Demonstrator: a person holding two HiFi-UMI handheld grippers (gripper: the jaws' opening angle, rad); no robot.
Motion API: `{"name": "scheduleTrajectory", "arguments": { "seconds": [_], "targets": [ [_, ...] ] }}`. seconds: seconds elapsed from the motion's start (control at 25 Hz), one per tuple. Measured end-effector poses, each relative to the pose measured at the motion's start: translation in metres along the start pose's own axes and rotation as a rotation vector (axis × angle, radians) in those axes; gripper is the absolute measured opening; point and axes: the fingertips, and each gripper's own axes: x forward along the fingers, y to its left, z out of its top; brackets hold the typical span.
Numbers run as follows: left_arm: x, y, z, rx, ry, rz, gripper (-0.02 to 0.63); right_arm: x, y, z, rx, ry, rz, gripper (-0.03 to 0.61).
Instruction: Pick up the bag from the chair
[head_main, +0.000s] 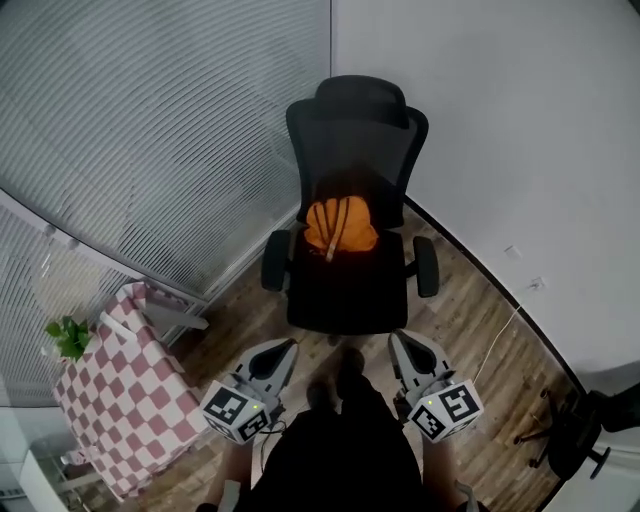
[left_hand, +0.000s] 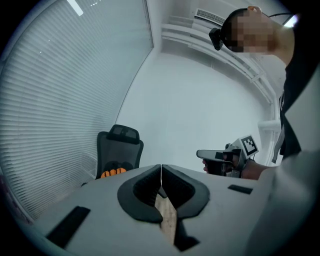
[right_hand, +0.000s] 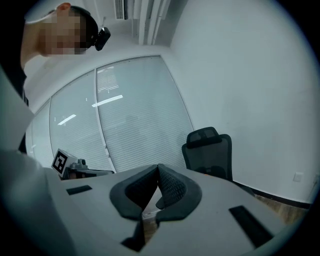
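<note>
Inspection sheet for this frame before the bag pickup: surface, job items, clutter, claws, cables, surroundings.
Surface: wood floor; the black office chair has a bare seat apart from the bag.
Job's things: orange bag on the seat, against the backrest.
Clutter: small table with checked cloth, plant at its corner; black stand at right.
Grippers: left claw and right claw both shut, empty, short of the chair.
Cables: white cable on the floor near the right wall.
Surroundings: blinds left, white wall right.

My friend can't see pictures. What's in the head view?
An orange bag sits on the seat of a black office chair. Nearer, the left gripper and right gripper point toward it, both shut and empty.
</note>
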Motion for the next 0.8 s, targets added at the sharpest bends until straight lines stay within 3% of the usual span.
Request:
{"name": "scheduleTrajectory", "arguments": {
  "seconds": [0.4, 0.8],
  "targets": [
    [0.097, -0.015, 0.025, 0.013, 0.011, -0.005, 0.034, 0.017, -0.069, 0.025, 0.029, 0.018, 0.062, 0.018],
    [0.137, -0.004, 0.025, 0.000, 0.058, 0.055, 0.034, 0.034, -0.118, 0.030, 0.062, 0.047, 0.069, 0.018]
  ]
}}
